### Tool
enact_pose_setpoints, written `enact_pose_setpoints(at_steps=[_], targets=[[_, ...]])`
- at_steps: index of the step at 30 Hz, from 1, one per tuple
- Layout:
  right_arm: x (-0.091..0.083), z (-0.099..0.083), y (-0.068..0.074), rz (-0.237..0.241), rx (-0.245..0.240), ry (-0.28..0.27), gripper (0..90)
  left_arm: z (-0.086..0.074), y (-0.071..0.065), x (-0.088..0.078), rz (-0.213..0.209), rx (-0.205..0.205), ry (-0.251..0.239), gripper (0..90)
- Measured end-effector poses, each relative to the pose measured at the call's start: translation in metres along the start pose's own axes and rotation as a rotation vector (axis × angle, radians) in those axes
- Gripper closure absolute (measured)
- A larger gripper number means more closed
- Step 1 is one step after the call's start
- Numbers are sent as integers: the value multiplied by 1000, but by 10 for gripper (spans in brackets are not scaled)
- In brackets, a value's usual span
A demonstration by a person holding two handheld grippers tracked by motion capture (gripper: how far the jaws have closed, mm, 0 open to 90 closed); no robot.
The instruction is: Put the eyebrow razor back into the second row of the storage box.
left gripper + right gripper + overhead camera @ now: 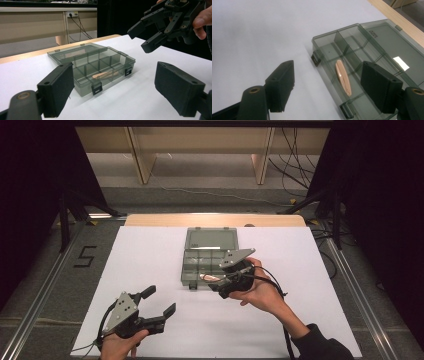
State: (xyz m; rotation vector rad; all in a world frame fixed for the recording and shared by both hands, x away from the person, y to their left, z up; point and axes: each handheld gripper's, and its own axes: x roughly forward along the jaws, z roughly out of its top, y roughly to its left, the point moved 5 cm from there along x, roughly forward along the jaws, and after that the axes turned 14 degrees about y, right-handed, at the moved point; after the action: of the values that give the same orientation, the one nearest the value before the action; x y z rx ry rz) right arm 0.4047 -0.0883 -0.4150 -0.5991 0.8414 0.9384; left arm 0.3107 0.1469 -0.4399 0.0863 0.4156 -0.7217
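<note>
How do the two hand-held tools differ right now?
The left tool sits near the table's front edge, away from the box; the right tool hovers at the box's front, over the wooden stick. Both have open, empty jaws.

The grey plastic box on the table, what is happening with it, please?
A person holds a two-jaw gripper in each hand at a white table. The compartment box lies open, its lid flat behind it, and a flat wooden stick lies in one front compartment. The right gripper hovers at the box's front right corner with its jaws open and nothing between them. The left gripper waits apart, nearer the person, also open and empty.
</note>
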Motion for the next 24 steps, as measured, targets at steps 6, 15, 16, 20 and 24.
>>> enact_pose_setpoints(at_steps=[6, 15, 16, 20, 24], targets=[[0, -8, 1, 5, 6, -9, 282, 0, 0, 0, 0, -1, -2, 156], [-7, -15, 4, 21, 10, -25, 271, 0, 0, 0, -1, 1, -2, 156], [-7, -16, 4, 20, 13, -29, 271, 0, 0, 0, -1, 2, -1, 156], [-8, -20, 5, 32, 20, -33, 269, 0, 0, 0, -1, 1, -1, 156], [-9, -25, 5, 34, 32, -46, 269, 0, 0, 0, -2, 1, 0, 156]])
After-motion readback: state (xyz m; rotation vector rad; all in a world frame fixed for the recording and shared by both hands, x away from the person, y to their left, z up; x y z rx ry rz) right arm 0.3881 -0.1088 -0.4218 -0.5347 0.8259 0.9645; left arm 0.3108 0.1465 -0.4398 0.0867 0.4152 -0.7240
